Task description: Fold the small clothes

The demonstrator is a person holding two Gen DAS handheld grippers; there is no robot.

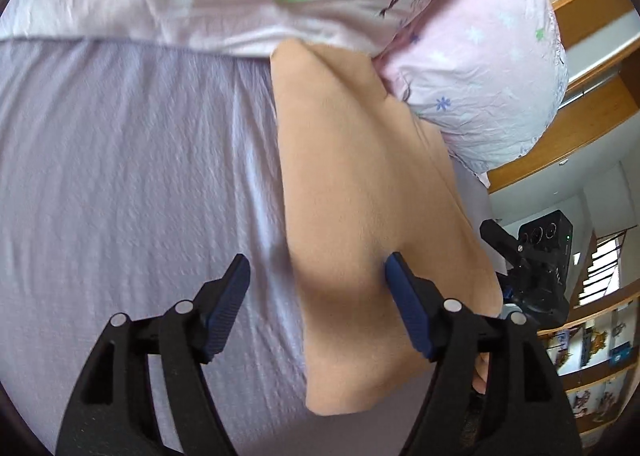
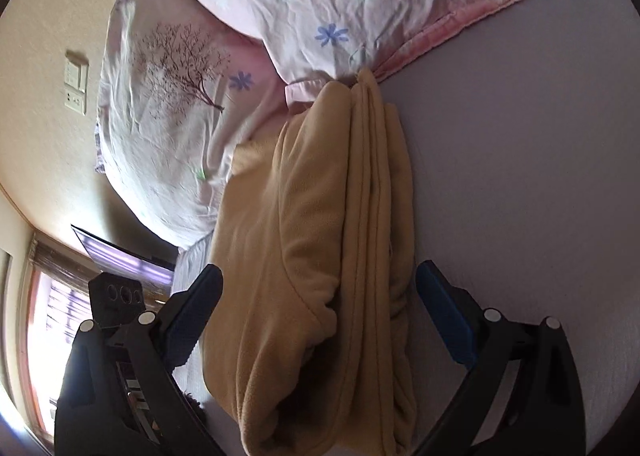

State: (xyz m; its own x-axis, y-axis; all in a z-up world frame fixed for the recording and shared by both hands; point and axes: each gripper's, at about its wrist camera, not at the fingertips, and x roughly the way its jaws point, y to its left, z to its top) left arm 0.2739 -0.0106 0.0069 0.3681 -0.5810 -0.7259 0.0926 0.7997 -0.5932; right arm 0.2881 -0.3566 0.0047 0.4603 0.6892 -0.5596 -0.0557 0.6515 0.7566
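A tan fleece garment [image 1: 372,223] lies folded in a long narrow stack on the lilac bed sheet [image 1: 132,175]. My left gripper [image 1: 316,272] is open and hovers over its near left edge; the right finger overlaps the cloth and the left finger is over the sheet. In the right wrist view the same garment [image 2: 320,256] shows several stacked layers and hems. My right gripper [image 2: 320,288] is open with the folded stack between its blue pads [image 2: 444,316], not clamped. The right gripper's body [image 1: 536,260] shows past the garment's right side.
A pink floral quilt and pillow [image 1: 480,67] bunch against the garment's far end, also in the right wrist view [image 2: 304,7]. A wooden bed frame [image 1: 592,123] and a bookshelf [image 1: 592,356] stand at right. A wall switch [image 2: 76,81] and window [image 2: 48,336] are at left.
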